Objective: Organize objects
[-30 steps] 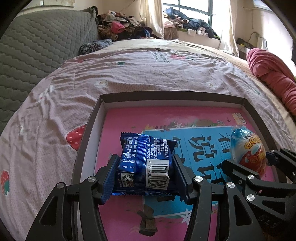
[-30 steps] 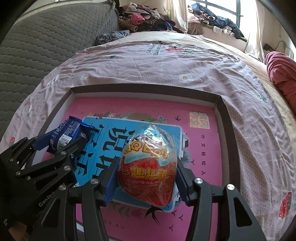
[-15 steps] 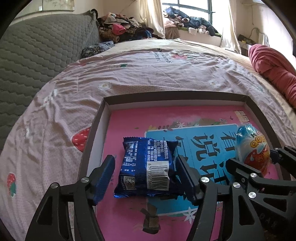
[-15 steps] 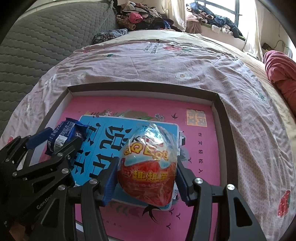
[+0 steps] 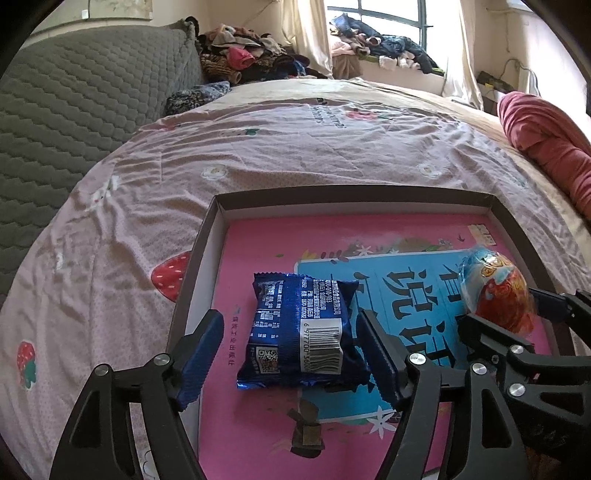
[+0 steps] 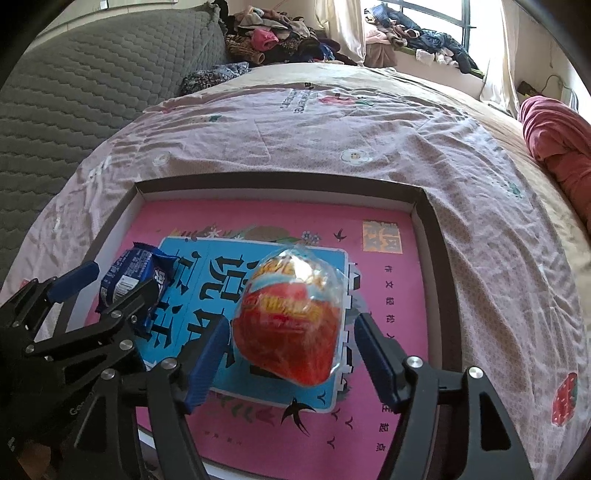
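A blue snack packet (image 5: pixel 303 332) lies barcode-up on the pink-and-blue book cover inside a shallow dark-rimmed box (image 5: pixel 351 194). My left gripper (image 5: pixel 291 358) straddles the packet; its jaws are opening and the blue pads stand clear of the wrapper. In the right wrist view, a red-and-blue egg-shaped treat in clear wrap (image 6: pixel 291 325) rests on the same cover inside the box (image 6: pixel 280 181). My right gripper (image 6: pixel 291 363) has the egg between its opening jaws, with gaps at both pads. Each view shows the other gripper at its edge: right gripper (image 5: pixel 517 314), left gripper (image 6: pixel 107 288) around the packet (image 6: pixel 136 273).
The box sits on a bed with a pink strawberry-print sheet (image 5: pixel 258 147). A grey quilted headboard (image 5: pixel 74 110) rises at the left, and a red blanket (image 5: pixel 546 147) lies at the right. Clothes are heaped by the window (image 5: pixel 369 33) at the back.
Both grippers' jaws have widened. The left pads have let go of the blue packet and the right pads have let go of the egg; both items now lie on the book cover.
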`<state>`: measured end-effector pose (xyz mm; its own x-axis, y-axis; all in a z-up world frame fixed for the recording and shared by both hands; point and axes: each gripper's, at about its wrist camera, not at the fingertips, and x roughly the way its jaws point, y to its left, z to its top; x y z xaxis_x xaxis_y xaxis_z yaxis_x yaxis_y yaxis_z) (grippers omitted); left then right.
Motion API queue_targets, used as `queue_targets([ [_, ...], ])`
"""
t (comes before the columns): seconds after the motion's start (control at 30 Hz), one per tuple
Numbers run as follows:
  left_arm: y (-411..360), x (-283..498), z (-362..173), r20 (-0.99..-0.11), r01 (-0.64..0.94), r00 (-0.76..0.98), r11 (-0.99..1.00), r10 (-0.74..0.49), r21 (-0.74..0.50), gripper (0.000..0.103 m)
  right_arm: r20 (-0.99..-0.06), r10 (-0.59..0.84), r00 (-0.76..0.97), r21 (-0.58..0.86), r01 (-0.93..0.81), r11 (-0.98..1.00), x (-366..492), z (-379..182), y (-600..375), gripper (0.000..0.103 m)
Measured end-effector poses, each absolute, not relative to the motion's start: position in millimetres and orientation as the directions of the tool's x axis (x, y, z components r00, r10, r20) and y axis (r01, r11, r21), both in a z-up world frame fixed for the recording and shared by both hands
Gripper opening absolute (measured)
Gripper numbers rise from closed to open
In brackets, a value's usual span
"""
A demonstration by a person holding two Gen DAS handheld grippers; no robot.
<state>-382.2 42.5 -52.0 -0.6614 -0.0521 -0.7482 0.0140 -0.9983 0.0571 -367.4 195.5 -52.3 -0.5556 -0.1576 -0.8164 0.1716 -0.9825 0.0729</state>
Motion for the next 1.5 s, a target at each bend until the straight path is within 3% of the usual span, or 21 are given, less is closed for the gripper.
queue_targets([
  [0.97,30.4,-324.3,-6.2,-0.710,0.041,-0.702,-0.998,-0.055,0.036,0.087,-0.782,-0.168,-0.600,0.110,0.133,-0.985,-319.2,-1.5,203.2,0.076],
  [1.1,27.4,-311.9,1.8,-0.707,0.037,-0.705,-0.999,-0.053,0.039,0.088,-0.764,-0.159,-0.625,0.116,0.110,-0.987,-306.4,12.5,205.6,0.097],
  [1.27,24.0,-295.0,16.9,-0.696,0.046,-0.716,-0.999,-0.053,0.028,0.102,-0.777,-0.161,-0.608,0.116,0.114,-0.987,-298.0,18.2,206.2,0.097],
  [1.5,26.2,-279.9,40.3,-0.688,0.039,-0.724,-0.998,-0.055,0.038,0.102,-0.769,-0.167,-0.617,0.116,0.122,-0.986,-279.5,38.9,207.5,0.097],
])
